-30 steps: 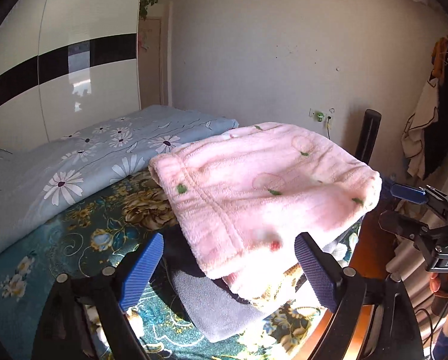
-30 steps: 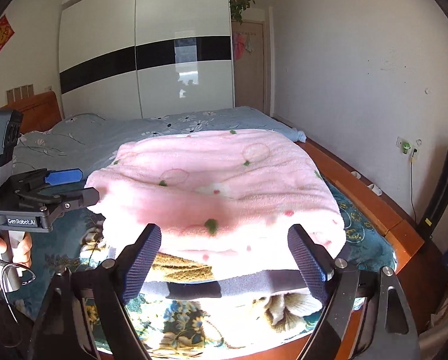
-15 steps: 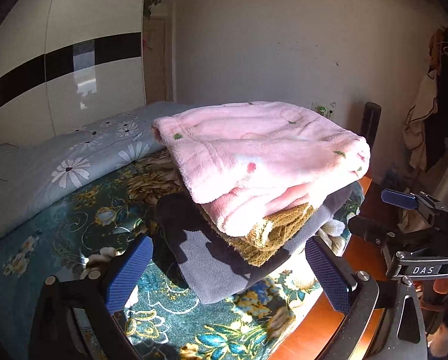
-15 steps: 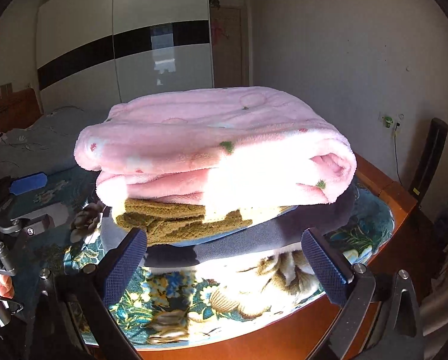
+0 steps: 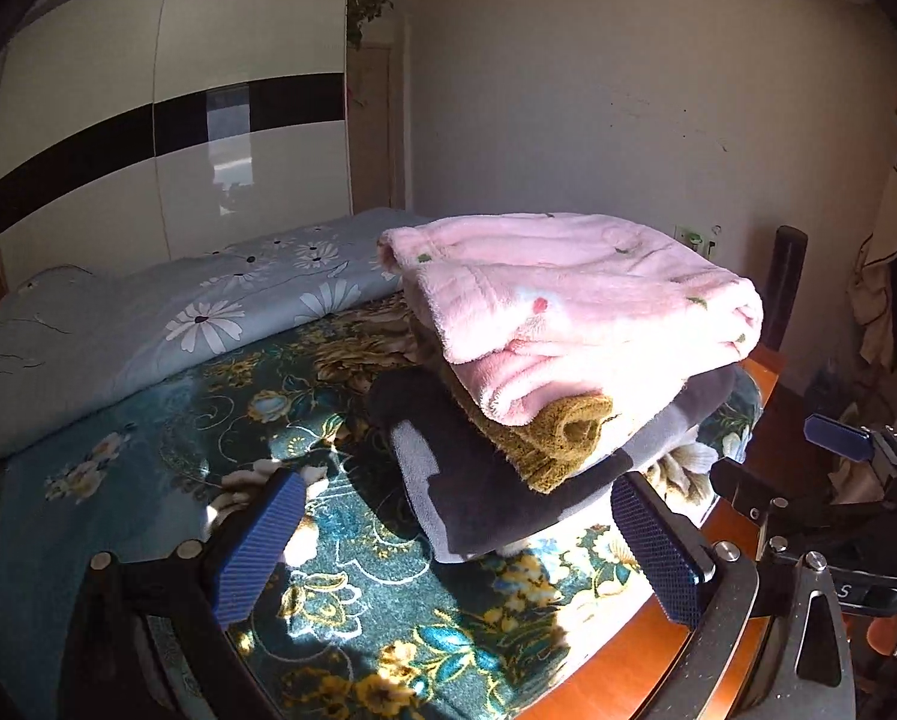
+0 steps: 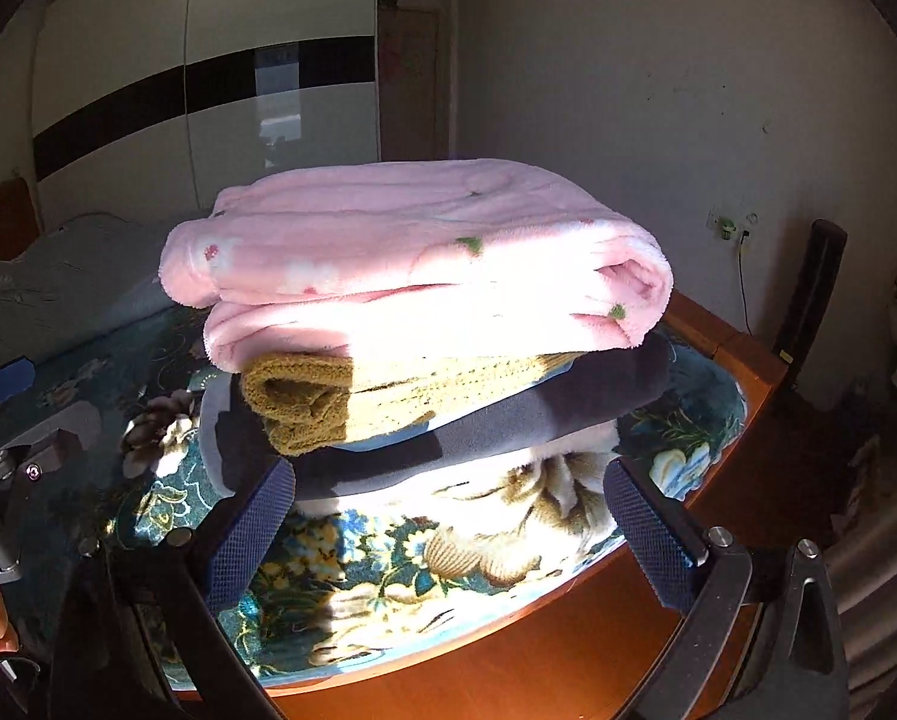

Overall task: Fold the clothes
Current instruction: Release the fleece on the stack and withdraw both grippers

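Right wrist view shows both tongs, right gripper (image 6: 448, 516) and left gripper (image 5: 457, 534), spread empty just short of the stacked pink fleece garment (image 6: 418, 258), mustard knit (image 6: 310, 405) and grey garment (image 6: 478, 426), so folding looks finished.

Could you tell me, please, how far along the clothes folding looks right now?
Done: a pink fleece, mustard knit and grey garment lie folded and stacked on the bed. In hand: nothing; left tongs and right tongs are open. No unfolded clothes are visible.

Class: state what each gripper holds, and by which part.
Nothing. The left gripper and right gripper are open, short of the folded pink fleece garment.
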### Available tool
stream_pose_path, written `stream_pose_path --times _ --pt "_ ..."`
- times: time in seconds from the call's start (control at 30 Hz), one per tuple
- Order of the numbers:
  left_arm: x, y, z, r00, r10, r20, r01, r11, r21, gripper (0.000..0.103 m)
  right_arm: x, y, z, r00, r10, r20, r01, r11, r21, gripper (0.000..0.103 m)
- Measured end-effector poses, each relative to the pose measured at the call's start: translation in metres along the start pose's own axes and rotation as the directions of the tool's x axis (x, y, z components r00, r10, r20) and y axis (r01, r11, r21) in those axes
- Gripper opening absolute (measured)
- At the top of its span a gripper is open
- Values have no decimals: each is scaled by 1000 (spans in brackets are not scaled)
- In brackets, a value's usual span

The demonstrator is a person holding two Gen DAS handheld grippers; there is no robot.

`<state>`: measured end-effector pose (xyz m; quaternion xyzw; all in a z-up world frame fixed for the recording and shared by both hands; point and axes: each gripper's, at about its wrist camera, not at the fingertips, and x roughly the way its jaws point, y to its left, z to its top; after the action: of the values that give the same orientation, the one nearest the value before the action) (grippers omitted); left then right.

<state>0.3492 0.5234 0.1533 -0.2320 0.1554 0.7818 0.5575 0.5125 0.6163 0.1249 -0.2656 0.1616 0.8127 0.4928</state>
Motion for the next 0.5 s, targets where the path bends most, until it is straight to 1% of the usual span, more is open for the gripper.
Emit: stream_pose_path --times 0.1,0.23,0.3,0.5 --pt "-6 0 -4 1000 4 -1 -4 1000 -3 103 -4 6 -2 999 37 6 -38 999 17 103" --pt "-11 -2 -5 998 60 4 -60 998 18 103 -6 16 -1 1000 31 1 -31 999 -7 103" --pt "-12 0 -5 997 76 4 -76 997 24 103 -8 19 0 1000 25 2 -25 1000 -16 103" --pt "-18 3 -7 997 80 10 -80 996 32 103 -13 25 6 1000 20 9 -20 999 -26 103"
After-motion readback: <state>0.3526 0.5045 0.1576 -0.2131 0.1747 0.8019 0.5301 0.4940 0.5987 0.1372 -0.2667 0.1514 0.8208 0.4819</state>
